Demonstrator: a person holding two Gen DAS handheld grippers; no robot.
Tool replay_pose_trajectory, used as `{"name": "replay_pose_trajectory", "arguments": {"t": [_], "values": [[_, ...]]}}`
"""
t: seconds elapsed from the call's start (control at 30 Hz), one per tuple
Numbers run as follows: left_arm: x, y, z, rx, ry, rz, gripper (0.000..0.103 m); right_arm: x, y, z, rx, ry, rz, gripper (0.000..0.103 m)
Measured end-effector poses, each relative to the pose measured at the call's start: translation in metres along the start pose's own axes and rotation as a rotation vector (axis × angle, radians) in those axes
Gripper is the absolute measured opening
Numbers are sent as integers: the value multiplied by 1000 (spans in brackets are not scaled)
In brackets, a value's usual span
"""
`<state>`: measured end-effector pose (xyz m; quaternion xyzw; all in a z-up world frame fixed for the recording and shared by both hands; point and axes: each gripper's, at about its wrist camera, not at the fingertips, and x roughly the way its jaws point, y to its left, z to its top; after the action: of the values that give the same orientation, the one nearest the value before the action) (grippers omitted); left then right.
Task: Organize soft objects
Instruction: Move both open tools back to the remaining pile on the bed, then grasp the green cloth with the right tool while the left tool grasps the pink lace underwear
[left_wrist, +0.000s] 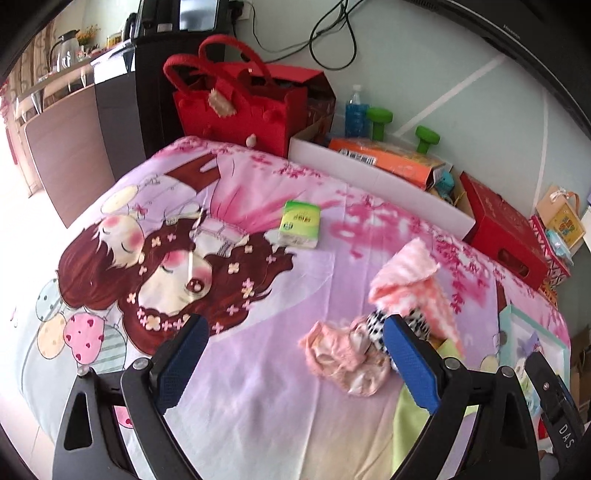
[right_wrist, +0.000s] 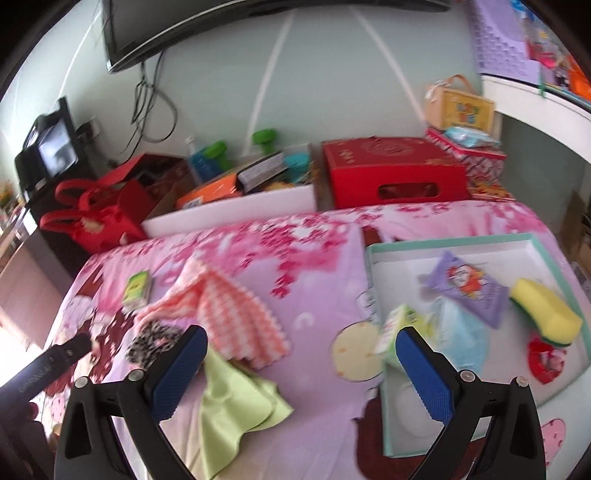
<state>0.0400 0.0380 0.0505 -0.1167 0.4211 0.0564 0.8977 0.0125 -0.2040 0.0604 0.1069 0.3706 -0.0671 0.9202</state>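
On the bed, spread with a pink cartoon-print sheet, soft things lie scattered: a pink-and-white checked cloth is draped beside a black-and-white patterned piece, with a light green cloth crumpled just in front of them and a pale pink garment touching the heap on its left side. A small green tissue pack sits apart, farther up the sheet. To the right, a shallow mint-rimmed tray rests on the bed and holds a purple pouch, a yellow sponge, a pale blue soft item, a red ring-shaped thing and what seems to be a second green tissue pack, blurred. The left gripper hovers over the sheet near the heap, fingers spread wide and empty; the right gripper hangs between the green cloth and the tray, likewise released, grasping nothing.
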Motion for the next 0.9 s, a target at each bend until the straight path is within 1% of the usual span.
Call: {"name": "replay_pose_trajectory", "arguments": {"t": [0.27,0.37,0.57,0.67,0.8,0.87,0.9], "values": [[18,10,-13,-15,69,-17,96,23,27,-15,-52,97,65,103],[29,13,-15,-30,102,-26,96,34,29,-21,-56,144,62,103],[55,20,-24,-77,161,-31,96,54,28,-34,-57,228,22,103],[65,21,-27,-82,192,-41,96,60,30,-38,-62,254,21,103],[69,18,-27,-62,199,-49,96,65,34,-43,-71,280,28,103],[73,16,-28,-61,215,-61,96,66,36,-45,-77,286,35,101],[74,16,-28,-63,221,-67,96,66,38,-45,-82,288,36,98]]}}
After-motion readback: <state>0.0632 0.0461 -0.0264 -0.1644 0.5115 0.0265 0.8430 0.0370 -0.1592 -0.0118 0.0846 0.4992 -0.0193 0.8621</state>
